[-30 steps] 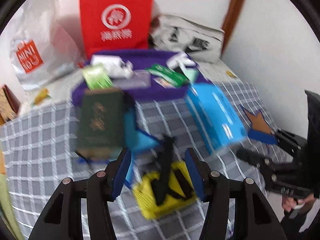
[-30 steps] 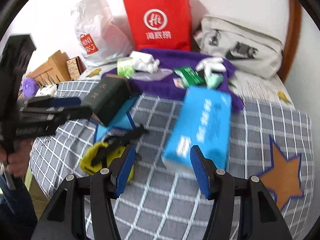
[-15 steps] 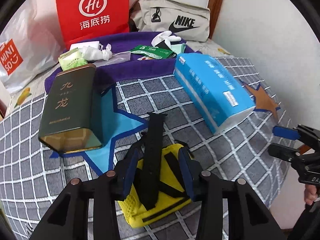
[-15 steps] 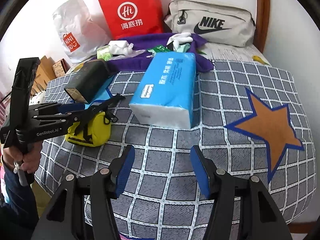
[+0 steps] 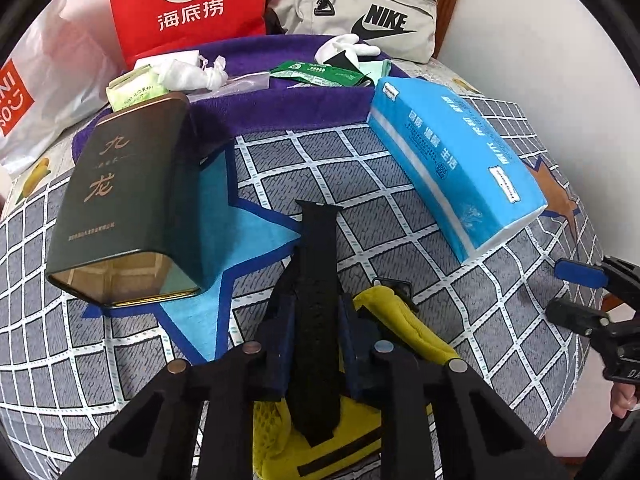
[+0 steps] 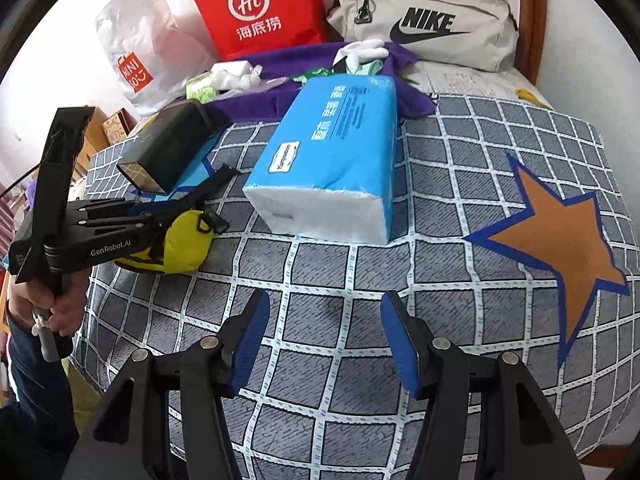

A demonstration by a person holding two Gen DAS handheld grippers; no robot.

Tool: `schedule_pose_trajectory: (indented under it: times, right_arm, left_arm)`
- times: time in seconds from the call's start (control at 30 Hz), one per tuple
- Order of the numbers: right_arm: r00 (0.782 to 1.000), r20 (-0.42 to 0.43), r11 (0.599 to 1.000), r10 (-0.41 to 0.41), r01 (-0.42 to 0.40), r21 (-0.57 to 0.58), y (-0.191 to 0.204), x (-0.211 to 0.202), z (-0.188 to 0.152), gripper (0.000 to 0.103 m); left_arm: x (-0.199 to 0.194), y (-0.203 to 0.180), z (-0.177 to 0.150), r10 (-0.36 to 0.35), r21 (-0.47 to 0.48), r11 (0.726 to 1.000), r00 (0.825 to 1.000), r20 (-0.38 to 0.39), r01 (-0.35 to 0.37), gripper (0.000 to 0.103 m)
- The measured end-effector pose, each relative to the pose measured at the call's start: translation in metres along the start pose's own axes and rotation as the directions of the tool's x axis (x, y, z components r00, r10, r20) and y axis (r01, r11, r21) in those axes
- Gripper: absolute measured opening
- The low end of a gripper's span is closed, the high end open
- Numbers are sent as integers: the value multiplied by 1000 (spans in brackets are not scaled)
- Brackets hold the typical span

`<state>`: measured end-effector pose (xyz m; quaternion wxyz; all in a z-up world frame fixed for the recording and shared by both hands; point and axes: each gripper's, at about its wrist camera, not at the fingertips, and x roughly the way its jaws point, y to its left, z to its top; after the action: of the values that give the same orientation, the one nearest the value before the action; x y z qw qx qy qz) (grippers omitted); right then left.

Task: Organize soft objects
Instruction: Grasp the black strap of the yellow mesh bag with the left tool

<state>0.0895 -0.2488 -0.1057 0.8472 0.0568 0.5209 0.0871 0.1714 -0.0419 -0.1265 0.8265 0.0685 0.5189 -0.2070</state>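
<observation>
A bed with a grey checked blanket (image 6: 344, 264), printed with a brown star (image 6: 560, 232) and a light blue star (image 5: 240, 232), against a white wall. At the far end, a purple towel (image 5: 280, 92) spread across, with a grey Nike bag (image 6: 432, 24), a red paper bag (image 6: 260, 4) and a white plastic bag (image 6: 140, 52) standing behind. On the blanket, a blue tissue pack (image 6: 332, 156) lying near the middle. Left of this, a dark green tin (image 5: 124, 204) lying on its side, partly over the light blue star. Near the front edge, a small yellow pouch (image 6: 184, 244) with a black strap (image 5: 316, 280). Left gripper (image 5: 316, 320) clenched on the black strap, just above the pouch. Right gripper (image 6: 324, 336) released, fingers wide apart, above bare blanket, well apart from the tissue pack. On the towel, small white cloths (image 5: 192, 76) and green packets (image 5: 316, 74).
</observation>
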Motion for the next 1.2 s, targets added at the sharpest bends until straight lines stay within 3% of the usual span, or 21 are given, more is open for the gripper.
schedule_pose_trajectory:
  times: [0.17, 0.53, 0.67, 1.2]
  right_arm:
    - [1000, -6, 1000, -3, 3, -8, 3, 2, -2, 57]
    - [1000, -23, 1000, 9, -9, -13, 6, 8, -1, 57]
    - [999, -33, 1000, 10, -10, -20, 10, 12, -2, 57]
    - [996, -20, 991, 84, -86, -105, 65, 14, 5, 57]
  left_arm:
    - [-11, 1, 1, -23, 7, 1000, 1000, 6, 23, 19]
    - [12, -8, 13, 54, 26, 998, 998, -38, -53, 24]
    - [15, -12, 13, 78, 48, 996, 997, -27, -76, 20]
    - [-61, 17, -1, 15, -66, 998, 993, 121, -7, 20]
